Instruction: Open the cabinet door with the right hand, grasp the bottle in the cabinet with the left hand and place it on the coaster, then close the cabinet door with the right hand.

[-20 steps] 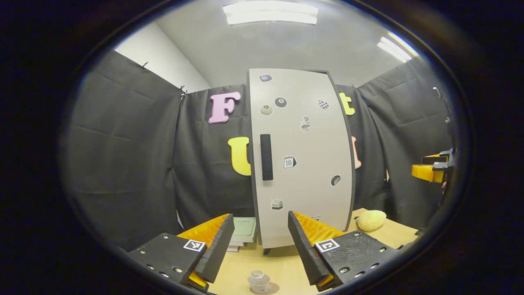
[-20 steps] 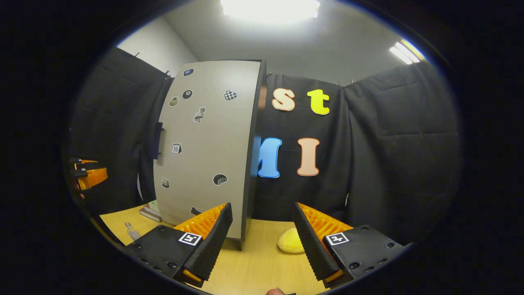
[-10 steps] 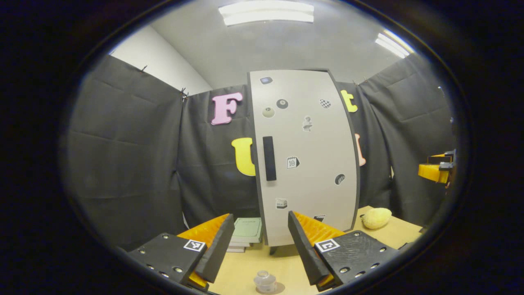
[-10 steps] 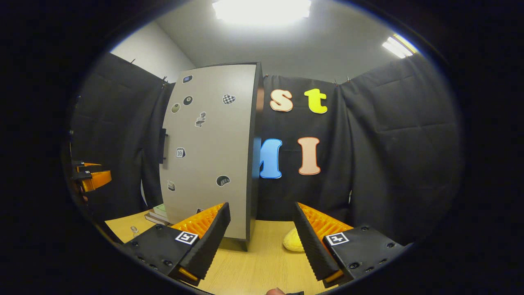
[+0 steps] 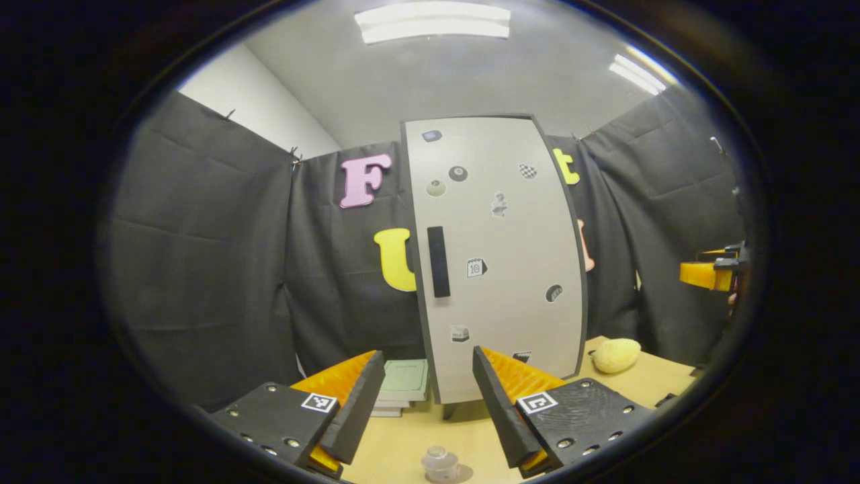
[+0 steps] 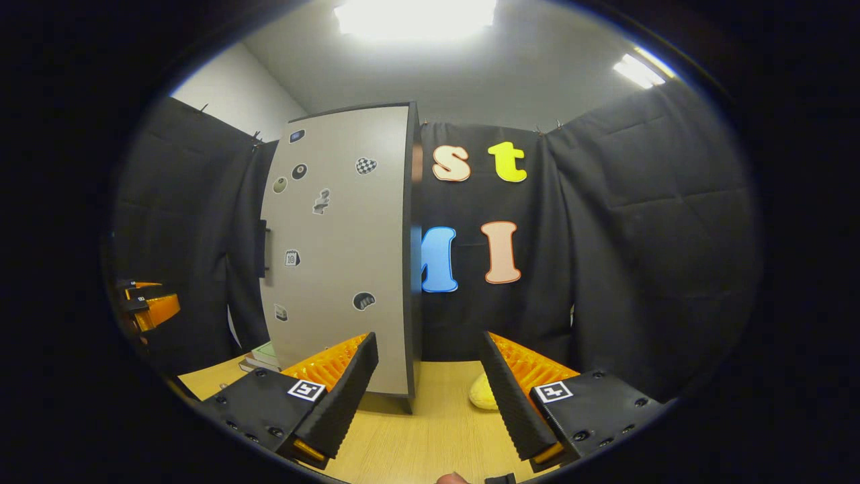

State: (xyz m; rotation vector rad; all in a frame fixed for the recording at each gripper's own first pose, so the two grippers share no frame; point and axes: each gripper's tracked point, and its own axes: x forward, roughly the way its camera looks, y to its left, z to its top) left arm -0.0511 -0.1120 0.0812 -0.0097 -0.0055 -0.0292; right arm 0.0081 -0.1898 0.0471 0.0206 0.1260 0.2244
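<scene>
A tall grey cabinet (image 5: pixel 500 269) stands on the wooden table with its door shut and a dark vertical handle (image 5: pixel 438 261) near the door's left edge. The door hides whatever is inside. My left gripper (image 5: pixel 426 356) is open and empty, a good way in front of the door, below the handle. In the right gripper view the cabinet (image 6: pixel 336 255) stands left of centre, its handle (image 6: pixel 262 238) seen side-on. My right gripper (image 6: pixel 428 337) is open and empty, facing the cabinet's right edge. A small clear glass object (image 5: pixel 440 464) sits on the table between the left fingers.
A stack of books (image 5: pixel 403 383) lies left of the cabinet's foot. A yellow lumpy object (image 5: pixel 615 355) rests on the table to the cabinet's right, also behind the right gripper's fingers (image 6: pixel 482 393). Black cloth walls close in the back and sides.
Both views have drifted only slightly. The cabinet door stays shut and both grippers stay open. The small clear object has slipped out of the right gripper view.
</scene>
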